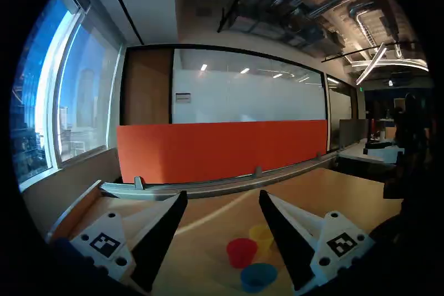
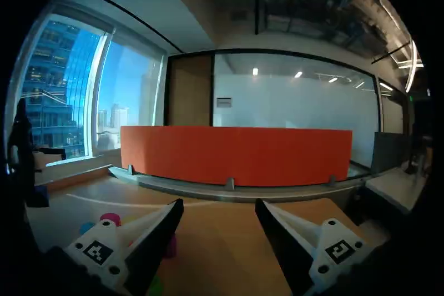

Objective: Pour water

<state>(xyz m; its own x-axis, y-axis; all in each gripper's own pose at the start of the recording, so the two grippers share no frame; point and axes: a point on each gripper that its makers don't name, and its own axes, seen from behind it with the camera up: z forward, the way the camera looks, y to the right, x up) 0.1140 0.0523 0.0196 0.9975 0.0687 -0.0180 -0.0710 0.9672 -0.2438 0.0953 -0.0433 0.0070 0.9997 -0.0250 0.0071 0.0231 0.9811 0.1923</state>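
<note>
In the left gripper view, three small cups stand on the wooden table (image 1: 333, 185): a red cup (image 1: 242, 251), a yellow cup (image 1: 261, 235) behind it and a blue cup (image 1: 258, 276) nearest me. My left gripper (image 1: 222, 207) is open above them, with nothing between its fingers. In the right gripper view, my right gripper (image 2: 218, 210) is open and holds nothing. A pink cup (image 2: 110, 219) and a blue cup (image 2: 86, 227) peek out beyond its left finger (image 2: 161, 229), and a magenta cup (image 2: 171, 246) shows beside that finger.
An orange divider panel (image 1: 222, 149) on a metal rail (image 1: 222, 185) runs along the table's far edge. Large windows (image 1: 77, 107) are to the left. Another desk (image 1: 372, 151) stands at the right, and a dark figure (image 2: 19, 146) is at the left edge of the right gripper view.
</note>
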